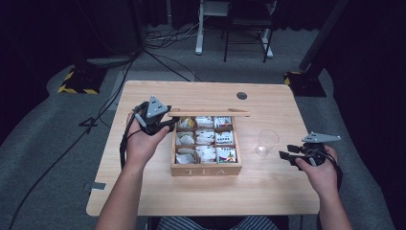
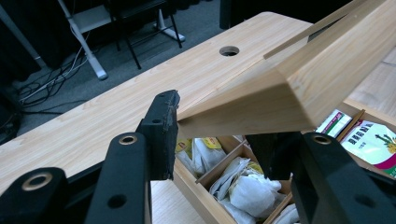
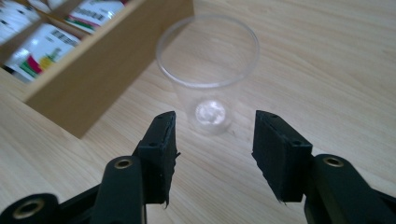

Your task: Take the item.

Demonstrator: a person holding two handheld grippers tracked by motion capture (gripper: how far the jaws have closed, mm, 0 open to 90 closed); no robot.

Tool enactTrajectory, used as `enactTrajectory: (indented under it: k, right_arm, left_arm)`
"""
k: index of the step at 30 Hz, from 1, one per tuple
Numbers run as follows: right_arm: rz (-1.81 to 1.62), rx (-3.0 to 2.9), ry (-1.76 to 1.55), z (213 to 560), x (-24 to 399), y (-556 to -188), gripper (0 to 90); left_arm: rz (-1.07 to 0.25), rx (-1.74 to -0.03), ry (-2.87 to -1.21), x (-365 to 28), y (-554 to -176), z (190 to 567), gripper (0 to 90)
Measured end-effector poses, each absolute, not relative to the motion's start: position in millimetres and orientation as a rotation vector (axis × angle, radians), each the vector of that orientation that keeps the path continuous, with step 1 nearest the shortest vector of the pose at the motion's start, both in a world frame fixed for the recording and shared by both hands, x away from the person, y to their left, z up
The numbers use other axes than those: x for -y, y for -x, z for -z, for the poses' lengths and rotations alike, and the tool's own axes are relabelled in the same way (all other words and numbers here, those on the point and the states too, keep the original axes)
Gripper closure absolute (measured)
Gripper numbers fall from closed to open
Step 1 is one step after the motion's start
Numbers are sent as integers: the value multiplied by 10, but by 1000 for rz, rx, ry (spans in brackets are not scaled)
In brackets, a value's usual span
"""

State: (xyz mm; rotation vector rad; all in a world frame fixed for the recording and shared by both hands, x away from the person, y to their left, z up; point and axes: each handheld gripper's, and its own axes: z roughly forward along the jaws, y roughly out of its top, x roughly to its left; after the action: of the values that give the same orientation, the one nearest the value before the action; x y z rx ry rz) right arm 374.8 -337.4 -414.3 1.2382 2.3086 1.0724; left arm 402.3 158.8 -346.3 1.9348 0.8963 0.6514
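Observation:
A wooden tea box (image 1: 206, 170) marked "TEA" sits mid-table, its compartments holding several tea bags (image 1: 206, 139). Its lid (image 1: 210, 113) is raised on edge along the box's far side. My left gripper (image 1: 167, 125) is shut on the lid's left end. In the left gripper view the lid (image 2: 289, 88) slants between the jaws of my left gripper (image 2: 219, 135), above white tea bags (image 2: 243, 186). A clear plastic cup (image 1: 267, 141) stands empty to the right of the box. My right gripper (image 1: 286, 155) is open just short of the cup (image 3: 208, 70), nothing between its fingers (image 3: 161, 149).
The box's wooden side wall (image 3: 93, 79) is close to the cup's left in the right gripper view. A round cable hole (image 1: 242, 95) sits near the table's far edge. Bare tabletop (image 1: 143, 191) lies in front of the box. Desk legs and cables stand on the floor beyond.

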Motion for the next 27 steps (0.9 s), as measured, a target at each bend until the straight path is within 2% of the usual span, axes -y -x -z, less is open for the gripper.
enactTrajectory:
  k: [8, 15, 23, 27]
  right_arm:
    - [-1156, -2329, -1168, 4016, 3140, -3732, 485]
    - [-1229, -2365, -1044, 3955, 2768, -3751, 481]
    - [-1248, -2357, -967, 3852, 2393, -3780, 341]
    - [-1247, -2346, -955, 3820, 2258, -3798, 349]
  left_arm:
    - [-642, -894, -1933, -1580, -4032, 3454, 525]
    - [-641, -886, -1943, -1566, -4051, 3445, 501]
    - [-629, -868, -1949, -1582, -4082, 3431, 495]
    - [-636, -858, -1958, -1577, -4070, 3425, 494]
